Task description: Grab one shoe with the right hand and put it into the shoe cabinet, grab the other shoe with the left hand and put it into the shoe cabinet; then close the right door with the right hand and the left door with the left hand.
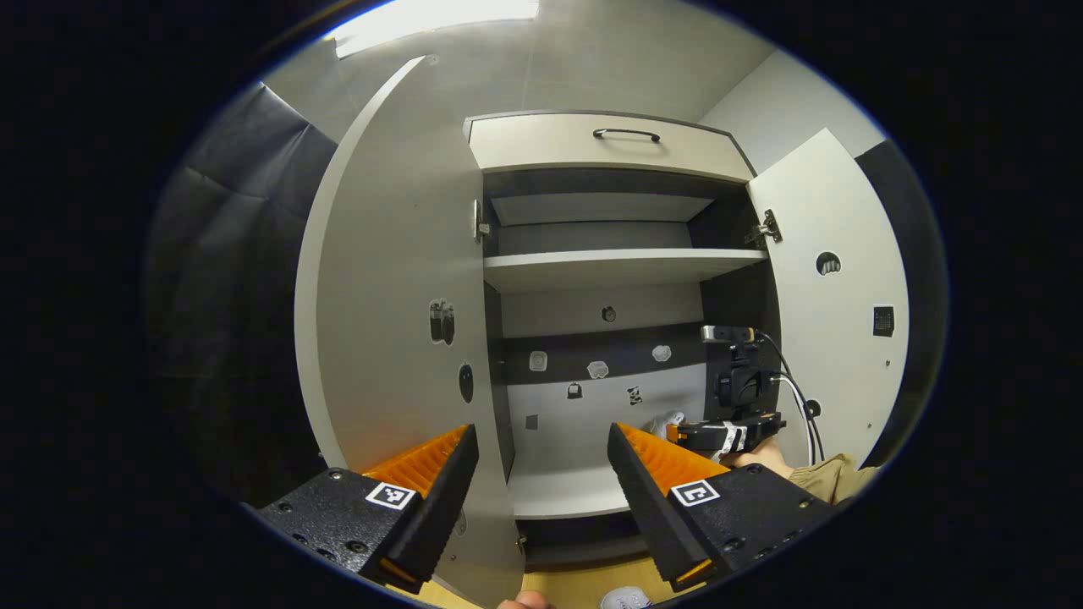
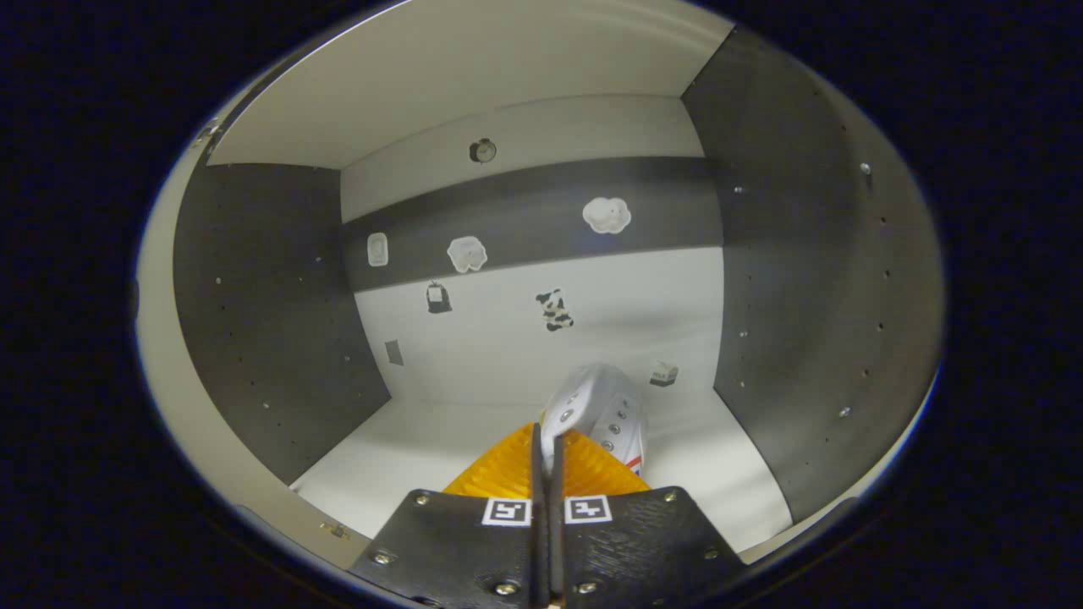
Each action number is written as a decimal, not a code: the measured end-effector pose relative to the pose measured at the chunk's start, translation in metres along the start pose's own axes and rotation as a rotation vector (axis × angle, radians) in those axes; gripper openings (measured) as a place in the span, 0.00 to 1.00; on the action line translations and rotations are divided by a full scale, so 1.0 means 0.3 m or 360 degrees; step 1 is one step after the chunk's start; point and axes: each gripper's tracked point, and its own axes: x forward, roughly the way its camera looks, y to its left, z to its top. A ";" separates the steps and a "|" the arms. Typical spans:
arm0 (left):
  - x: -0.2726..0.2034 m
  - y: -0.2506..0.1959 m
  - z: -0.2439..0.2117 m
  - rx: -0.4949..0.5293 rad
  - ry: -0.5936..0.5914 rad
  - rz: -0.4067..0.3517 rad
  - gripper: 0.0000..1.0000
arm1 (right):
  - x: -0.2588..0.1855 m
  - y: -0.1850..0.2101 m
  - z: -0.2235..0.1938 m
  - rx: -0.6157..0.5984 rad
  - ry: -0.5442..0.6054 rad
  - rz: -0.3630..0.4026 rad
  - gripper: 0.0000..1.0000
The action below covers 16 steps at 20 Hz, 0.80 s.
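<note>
Fingers of right gripper are pinching the shoe over the cabinet floor, far right. Left gripper is waiting, spread. Risk: thin rim grip slipping, shoe tipping on release.

A bright ceiling light glares overhead; both views are sharp, evenly lit, with fisheye bending at the edges.

Your left gripper hangs with fingers spread wide; your right gripper is pinched nearly closed, hand extended forward.
</note>
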 end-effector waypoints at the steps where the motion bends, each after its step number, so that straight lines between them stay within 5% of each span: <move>1: 0.001 0.000 0.002 -0.0001 -0.0005 0.0003 0.94 | 0.013 0.006 -0.023 -0.0005 0.0027 0.0002 0.00; 8: -0.001 -0.001 0.000 0.0007 -0.0007 -0.0003 0.94 | 0.033 0.062 -0.133 -0.0076 0.0119 0.0012 0.04; 10: -0.002 -0.003 0.001 0.0006 -0.0009 -0.0006 0.94 | 0.020 0.070 -0.128 -0.0083 0.0110 0.0003 0.11; 11: -0.002 -0.004 -0.003 0.0011 -0.0007 -0.0006 0.94 | 0.006 0.058 -0.109 -0.0101 0.0080 -0.0023 0.31; 12: -0.001 -0.005 -0.002 0.0019 -0.0007 -0.0006 0.94 | -0.023 0.060 -0.089 -0.0106 0.0053 -0.0024 0.27; 13: -0.001 -0.008 -0.005 0.0026 -0.0006 -0.0006 0.94 | -0.056 0.069 -0.068 -0.0102 0.0028 -0.0015 0.36; 16: -0.006 -0.033 -0.011 0.0019 0.0003 -0.0035 0.96 | -0.187 0.088 0.009 -0.0098 -0.0073 0.0009 0.36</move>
